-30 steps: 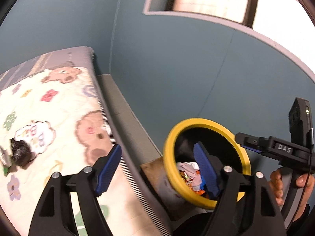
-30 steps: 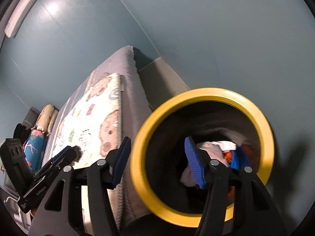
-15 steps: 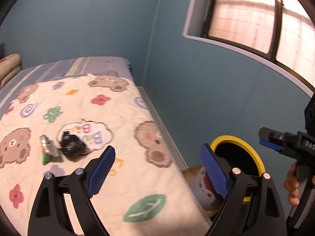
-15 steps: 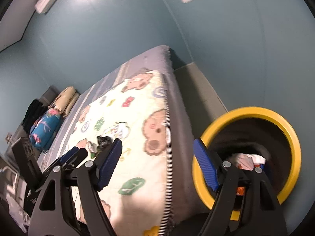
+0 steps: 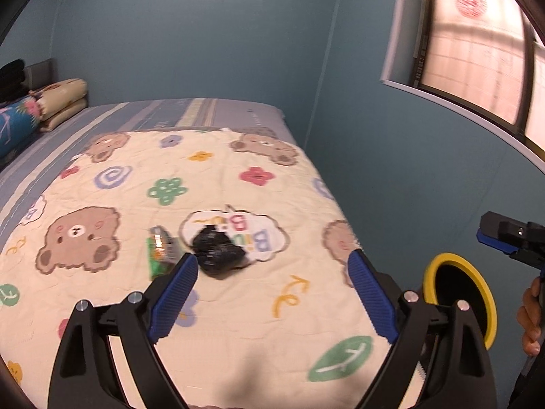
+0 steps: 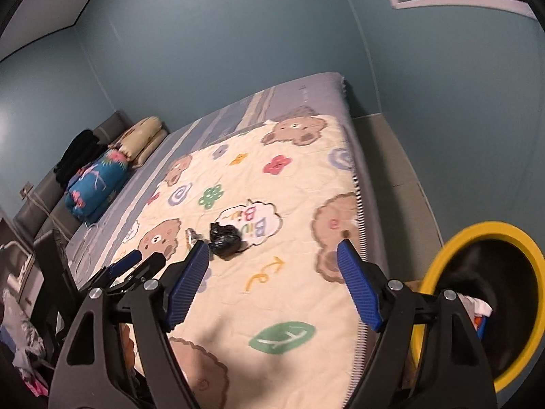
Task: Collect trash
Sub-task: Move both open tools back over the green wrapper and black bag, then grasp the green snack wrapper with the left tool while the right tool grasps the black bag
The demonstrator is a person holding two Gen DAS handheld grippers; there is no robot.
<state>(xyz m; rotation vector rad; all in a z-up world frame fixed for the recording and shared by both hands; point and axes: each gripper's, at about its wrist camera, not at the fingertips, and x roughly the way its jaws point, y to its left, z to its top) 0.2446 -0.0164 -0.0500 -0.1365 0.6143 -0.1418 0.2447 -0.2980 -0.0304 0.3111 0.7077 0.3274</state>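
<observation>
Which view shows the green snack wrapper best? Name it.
Left wrist: the green snack wrapper lies large on the quilt beside the black bag. Right wrist shows only a small silvery end, the rest behind the tongs.

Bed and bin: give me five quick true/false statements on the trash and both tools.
1. A crumpled black bag lies on the quilt. True.
2. The left tool is shut on the black bag. False: its jaws stand open and empty, short of the bag.
3. A green wrapper lies beside the black bag. True.
4. The yellow-rimmed bin stands on the bed. False: it is off the bed's edge, beside it.
5. The right tool holds a wrapper. False: it is open, with nothing between its jaws.
</observation>
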